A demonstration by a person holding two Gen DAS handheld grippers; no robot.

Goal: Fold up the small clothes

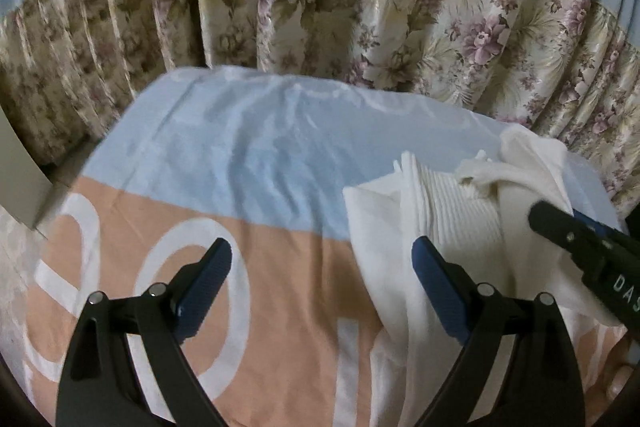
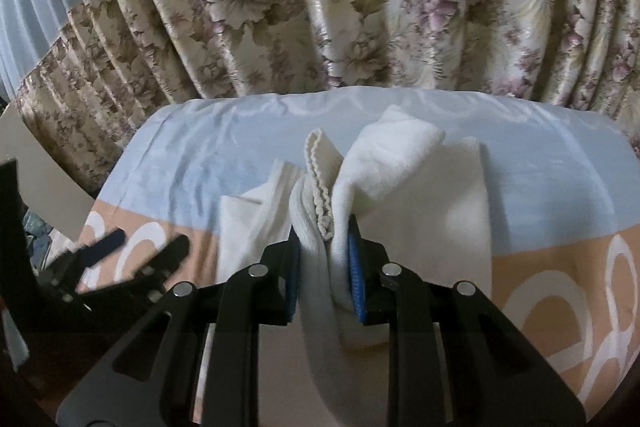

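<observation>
Right wrist view: my right gripper [image 2: 324, 259] is clamped on a bunched white garment [image 2: 420, 207].
My blue pads [image 2: 354, 275] pinch the gathered folds, with a scalloped hem [image 2: 320, 187] poking up between them; the rest of the cloth lies on the blue-and-peach sheet [image 2: 180, 155] of the bed, in front of the floral curtain [image 2: 320, 7]. From the left wrist, my left gripper [image 1: 320, 279] hangs wide apart with nothing in it over the peach part, its right finger just beside the garment's edge.
</observation>
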